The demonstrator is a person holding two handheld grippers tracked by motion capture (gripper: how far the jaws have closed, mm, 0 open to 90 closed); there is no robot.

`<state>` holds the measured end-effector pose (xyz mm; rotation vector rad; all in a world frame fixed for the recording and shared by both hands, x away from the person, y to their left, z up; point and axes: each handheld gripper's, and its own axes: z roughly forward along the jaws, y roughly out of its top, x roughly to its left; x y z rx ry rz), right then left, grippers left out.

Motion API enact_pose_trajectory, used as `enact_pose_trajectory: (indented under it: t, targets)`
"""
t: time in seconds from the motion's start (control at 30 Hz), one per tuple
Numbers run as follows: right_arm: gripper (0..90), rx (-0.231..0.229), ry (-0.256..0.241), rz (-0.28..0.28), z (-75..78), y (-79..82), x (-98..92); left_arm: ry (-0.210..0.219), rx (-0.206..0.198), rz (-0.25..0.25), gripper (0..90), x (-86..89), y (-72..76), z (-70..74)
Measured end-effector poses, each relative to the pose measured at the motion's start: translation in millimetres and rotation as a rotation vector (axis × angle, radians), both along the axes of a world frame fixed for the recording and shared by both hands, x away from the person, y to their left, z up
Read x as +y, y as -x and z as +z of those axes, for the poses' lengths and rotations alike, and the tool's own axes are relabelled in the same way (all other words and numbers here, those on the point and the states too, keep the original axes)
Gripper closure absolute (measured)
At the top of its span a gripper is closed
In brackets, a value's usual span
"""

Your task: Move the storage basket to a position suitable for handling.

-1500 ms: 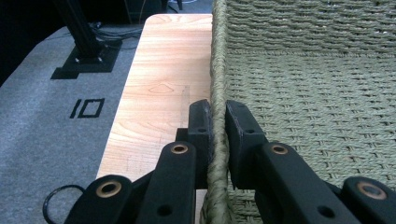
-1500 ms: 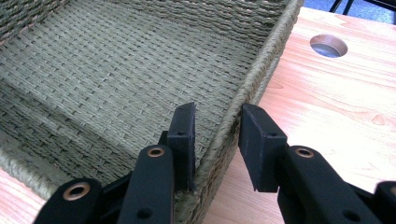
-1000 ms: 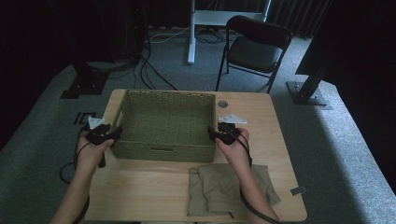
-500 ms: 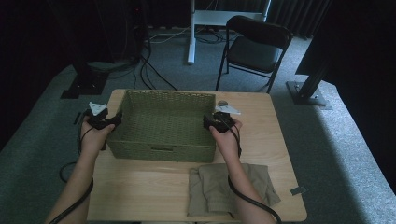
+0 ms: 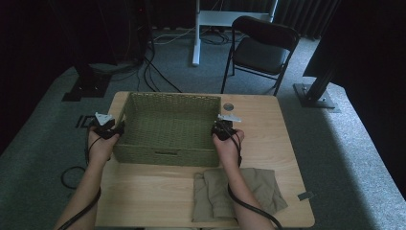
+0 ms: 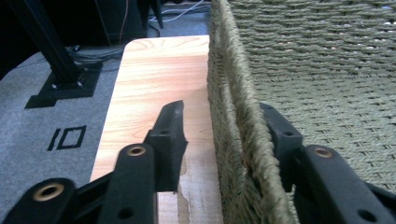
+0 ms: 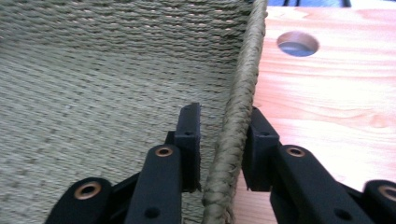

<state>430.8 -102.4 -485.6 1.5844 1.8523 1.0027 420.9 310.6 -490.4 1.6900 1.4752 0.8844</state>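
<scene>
Left gripper (image 6: 219,154) straddling the woven basket (image 5: 167,127) at its left wall, jaws parted, outer one clear of the weave, inner one tucked right behind the rim. Right gripper (image 7: 222,149) same deal on the right wall (image 7: 238,116), jaws apart with small gaps either side of the braided rim, not clamped. Basket sitting mid-table toward the far edge. Light wooden table (image 5: 153,201), khaki folded cloth (image 5: 239,191) near the front edge. Grey carpet, black folding chair (image 5: 261,48) behind, cables on the floor.

High view overlooks; tool views closely share basket (image 5: 167,127) rims.
</scene>
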Motion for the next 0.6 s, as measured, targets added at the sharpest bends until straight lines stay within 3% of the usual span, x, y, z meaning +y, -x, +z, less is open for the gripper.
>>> enact_pose_trajectory:
  t: [0.07, 0.17, 0.33, 0.5, 0.6]
  targets:
    - [75.6, -0.018, 0.040, -0.015, -0.9, -0.4, 1.9, 0.005, 0.011, -0.020, 63.3, -1.3, 0.3, 0.4]
    - [77.8, -0.027, 0.059, -0.029, -1.2, -1.6, 1.5, -0.026, 0.025, -0.032, 67.1, -5.0, 0.5, 1.3]
    - [78.8, -0.021, 0.060, -0.032, -0.8, -3.1, -2.0, 0.064, 0.053, -0.053, 76.3, -5.7, 0.7, 1.2]
    - [78.6, -0.015, 0.055, -0.023, -0.1, -4.4, -4.8, 0.053, 0.048, -0.058, 77.1, -8.0, 1.0, 1.1]
    - [78.6, -0.014, 0.062, -0.021, 0.2, -4.9, -5.4, 0.016, 0.043, -0.064, 76.6, -11.1, 1.2, 1.5]
